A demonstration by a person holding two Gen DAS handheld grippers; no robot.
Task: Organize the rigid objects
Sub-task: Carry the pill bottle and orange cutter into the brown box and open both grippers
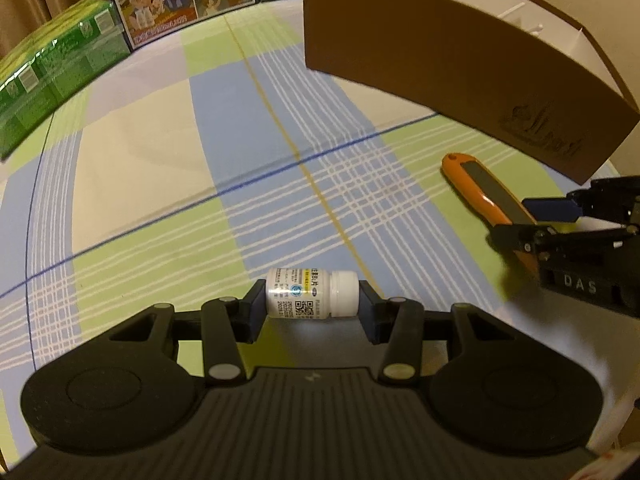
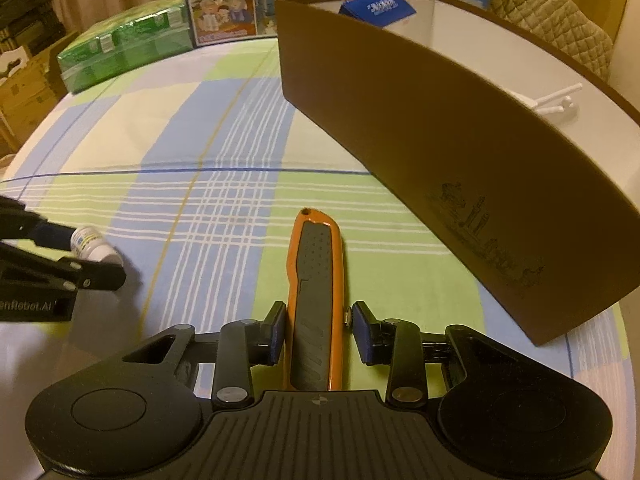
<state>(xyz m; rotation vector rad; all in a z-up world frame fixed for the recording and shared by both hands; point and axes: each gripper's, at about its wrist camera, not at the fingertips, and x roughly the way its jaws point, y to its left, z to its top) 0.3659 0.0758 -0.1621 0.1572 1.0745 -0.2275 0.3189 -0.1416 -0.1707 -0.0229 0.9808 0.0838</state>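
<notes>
A small white pill bottle (image 1: 312,294) lies sideways above the checked tablecloth (image 1: 168,168), and my left gripper (image 1: 312,305) is shut on it, one pad on its base and one on its cap. An orange and grey utility knife (image 2: 316,280) lies on the cloth pointing away from me. My right gripper (image 2: 318,330) is shut on its handle. The right wrist view shows the left gripper (image 2: 88,256) with the bottle (image 2: 96,246) at far left. In the left wrist view the right gripper (image 1: 532,220) and the knife (image 1: 480,188) sit at the right.
A tall brown open box (image 2: 400,120) with a white inside stands just right of the knife, holding a blue carton (image 2: 378,6) and a white plastic piece (image 2: 556,102). A green wrapped pack (image 2: 124,50) and an illustrated carton (image 2: 228,0) stand along the far edge.
</notes>
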